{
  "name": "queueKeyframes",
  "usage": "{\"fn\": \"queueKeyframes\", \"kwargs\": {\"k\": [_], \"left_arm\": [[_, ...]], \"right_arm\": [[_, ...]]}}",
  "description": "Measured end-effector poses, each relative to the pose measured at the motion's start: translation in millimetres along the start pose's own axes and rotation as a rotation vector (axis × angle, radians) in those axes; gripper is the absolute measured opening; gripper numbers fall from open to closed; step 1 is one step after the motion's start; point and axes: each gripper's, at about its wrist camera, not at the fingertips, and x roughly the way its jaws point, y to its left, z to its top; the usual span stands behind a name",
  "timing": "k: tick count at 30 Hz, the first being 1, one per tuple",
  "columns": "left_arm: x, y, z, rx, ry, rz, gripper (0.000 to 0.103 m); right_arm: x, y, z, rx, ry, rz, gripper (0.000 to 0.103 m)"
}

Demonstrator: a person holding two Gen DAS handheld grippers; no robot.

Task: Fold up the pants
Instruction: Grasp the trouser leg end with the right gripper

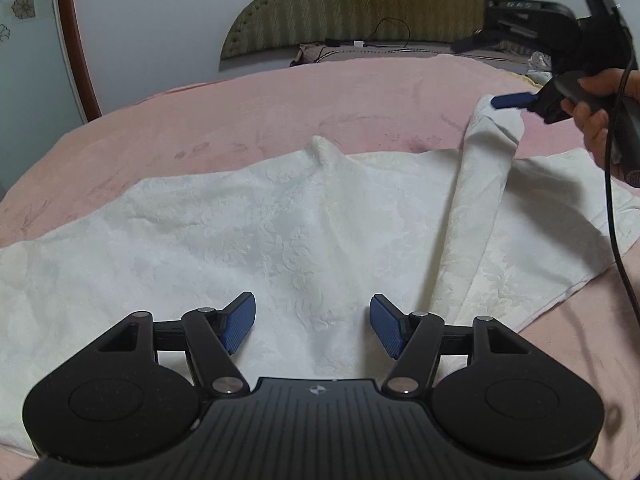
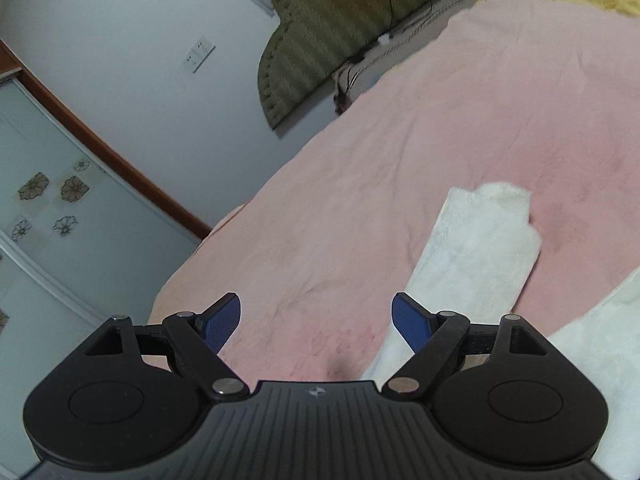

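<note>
White pants (image 1: 248,232) lie spread across the pink bed (image 1: 240,112), most of the cloth flat, with 1 strip (image 1: 484,184) raised off the rest and rising toward the far right. The right hand-held gripper (image 1: 514,101) sits right at the top of that strip in the left wrist view, a blue finger against the cloth tip; yet its own camera shows the jaws spread wide over bare bedding with the strip (image 2: 476,256) off to the right side, touching only the right finger. So I read it as released, nothing pinched between the pads. The left hand-held gripper (image 1: 312,326) hovers low over the middle of the pants, jaws wide apart, holding nothing. My call: we are early, in the gather-and-align step, with no clean fold laid down yet. The next move likely wants each gripper to close on an edge or corner, then carry 1 half over the other and keep the cloth taut so it lands smooth. Writing: digits on the black unit (image 1: 520,10) at top right are too blurred to read, and a small emblem on each gripper body carries no text.
</note>
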Motion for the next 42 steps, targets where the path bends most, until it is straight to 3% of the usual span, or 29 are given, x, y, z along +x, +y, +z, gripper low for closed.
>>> {"fn": "queueKeyframes", "kwargs": {"k": [3,6,9,13,18,23,33,35,37,39,42], "left_arm": [[0.5,3.0,-1.3,-0.009,0.000,0.000,0.068],[1.8,3.8,-1.3,-0.021,0.004,-0.001,0.069],[2.8,3.4,-0.8,-0.027,0.005,0.001,0.069],[2.4,3.7,-1.2,-0.030,0.006,0.005,0.071],[3.0,3.2,-1.4,-0.023,0.004,0.011,0.073],[3.8,5.6,-1.5,-0.033,0.005,0.011,0.075],[4.1,3.3,-3.2,-0.016,-0.006,0.025,0.075],[3.2,2.6,-3.3,-0.014,-0.009,0.026,0.075],[-0.2,1.0,-3.7,0.001,-0.034,0.022,0.074],[-8.6,-3.5,-5.3,0.033,-0.086,0.027,0.074],[-18.4,-14.3,-5.5,0.096,-0.137,0.002,0.075]], "right_arm": [[-28.3,-9.4,-2.4,0.020,-0.088,0.043,0.083],[-46.9,-30.8,-10.6,0.114,-0.100,0.039,0.085],[-55.9,-54.9,-26.9,0.228,-0.061,0.057,0.085],[-46.5,-74.4,-57.3,0.351,0.047,0.176,0.085],[-23.0,-66.7,-73.2,0.360,0.110,0.236,0.085],[-21.5,-65.5,-57.2,0.373,0.016,0.287,0.085],[8.6,-101.1,-29.3,0.460,-0.166,0.158,0.083],[14.6,-98.3,-23.1,0.435,-0.179,0.137,0.067],[20.8,-96.4,-18.1,0.413,-0.172,0.088,0.026],[24.6,-97.3,-16.3,0.398,-0.158,0.037,0.010],[18.7,-92.7,-14.5,0.327,-0.172,-0.003,0.005]]}}
